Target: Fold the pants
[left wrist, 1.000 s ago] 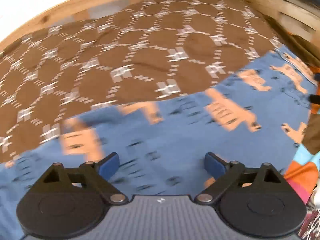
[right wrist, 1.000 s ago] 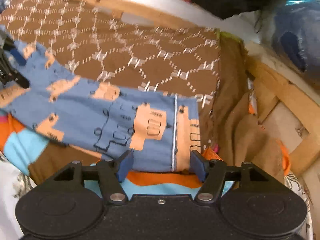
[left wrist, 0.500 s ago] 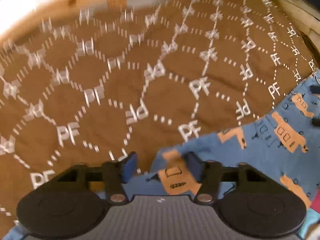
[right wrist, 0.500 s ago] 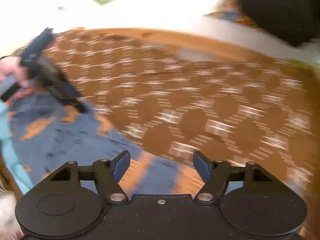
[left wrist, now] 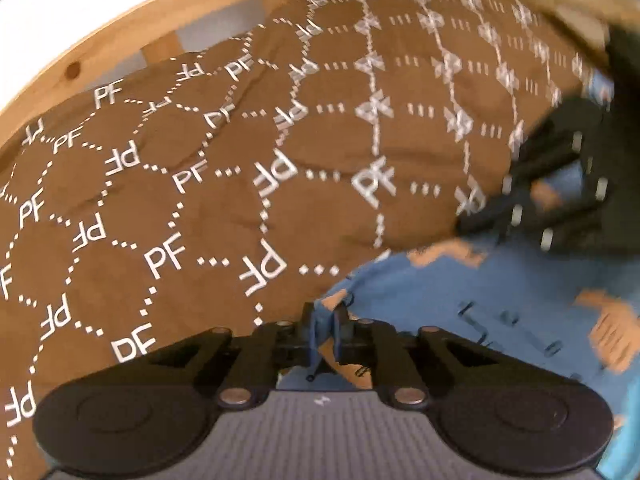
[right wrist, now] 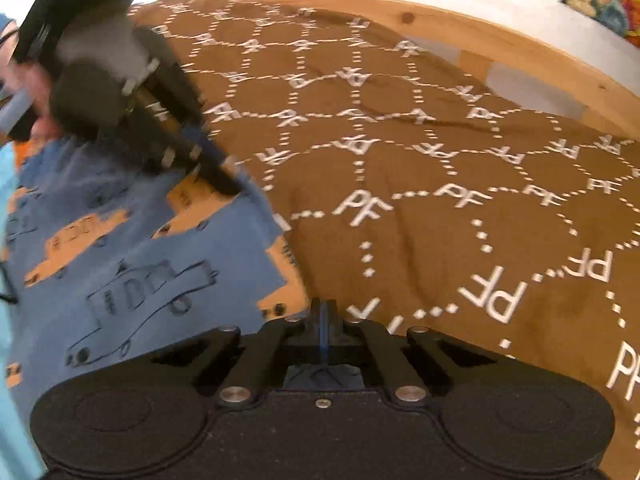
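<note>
The blue pants [left wrist: 460, 304] with orange vehicle prints lie on a brown patterned bedcover [left wrist: 200, 200]. In the left wrist view my left gripper [left wrist: 325, 330] is shut on the pants' edge at its corner. In the right wrist view my right gripper [right wrist: 325, 320] is shut on the edge of the pants [right wrist: 132, 264], which spread to its left. The other gripper shows blurred at the right of the left wrist view [left wrist: 560, 184] and at the upper left of the right wrist view [right wrist: 132, 92].
A wooden bed frame [right wrist: 460, 28] curves along the far side of the bedcover [right wrist: 440, 200], with a white wall behind. A light blue and orange cloth [right wrist: 8, 184] lies at the left edge. A colourful cloth [right wrist: 612, 0] sits at the upper right.
Both grippers have closed on the pants' edge; they were open before. Both have moved forward to the edge where the pants meet the brown cover.
</note>
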Action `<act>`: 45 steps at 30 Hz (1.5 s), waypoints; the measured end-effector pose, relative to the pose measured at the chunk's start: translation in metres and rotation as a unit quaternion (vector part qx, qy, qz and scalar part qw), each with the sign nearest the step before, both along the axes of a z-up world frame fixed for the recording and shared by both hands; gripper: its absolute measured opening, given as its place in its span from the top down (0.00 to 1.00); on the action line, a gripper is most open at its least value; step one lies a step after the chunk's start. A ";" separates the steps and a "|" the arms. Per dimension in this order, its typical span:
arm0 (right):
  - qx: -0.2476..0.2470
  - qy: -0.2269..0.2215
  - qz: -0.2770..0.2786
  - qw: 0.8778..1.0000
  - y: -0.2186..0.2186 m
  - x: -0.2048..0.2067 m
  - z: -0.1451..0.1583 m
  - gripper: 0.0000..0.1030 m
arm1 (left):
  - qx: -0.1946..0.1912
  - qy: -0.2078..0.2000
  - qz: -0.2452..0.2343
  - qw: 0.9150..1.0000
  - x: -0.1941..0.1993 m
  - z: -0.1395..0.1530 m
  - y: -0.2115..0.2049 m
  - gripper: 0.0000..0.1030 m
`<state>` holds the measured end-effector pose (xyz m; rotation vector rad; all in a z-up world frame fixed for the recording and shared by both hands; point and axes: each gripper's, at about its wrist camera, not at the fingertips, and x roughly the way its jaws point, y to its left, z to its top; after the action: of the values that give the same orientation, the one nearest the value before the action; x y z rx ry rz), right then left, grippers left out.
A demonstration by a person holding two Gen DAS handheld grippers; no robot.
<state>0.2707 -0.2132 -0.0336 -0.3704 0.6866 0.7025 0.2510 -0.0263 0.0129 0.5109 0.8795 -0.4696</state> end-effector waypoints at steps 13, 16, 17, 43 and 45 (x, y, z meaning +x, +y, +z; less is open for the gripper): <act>-0.001 -0.016 -0.032 0.999 0.018 -0.065 -0.007 0.70 | -0.009 -0.108 0.176 0.978 -0.102 0.014 0.095 0.49; -0.001 -0.021 -0.073 0.997 0.010 -0.063 -0.003 0.61 | 0.031 -0.121 0.178 0.976 -0.110 0.009 0.121 0.74; -0.010 -0.027 -0.086 0.996 0.008 -0.062 0.000 0.60 | 0.030 -0.120 0.189 0.974 -0.110 0.012 0.121 0.75; -0.049 -0.037 -0.227 0.972 -0.124 -0.166 0.039 0.21 | 0.031 -0.022 0.164 0.986 -0.162 0.023 0.047 0.23; -0.006 -0.043 -0.273 0.961 -0.141 -0.172 0.050 0.16 | -0.043 -0.012 0.156 0.987 -0.151 0.034 0.031 0.09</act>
<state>0.0991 -0.3541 0.0161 -0.2041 0.6708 0.1575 0.0997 0.0043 0.0469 0.2908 0.8936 -0.2138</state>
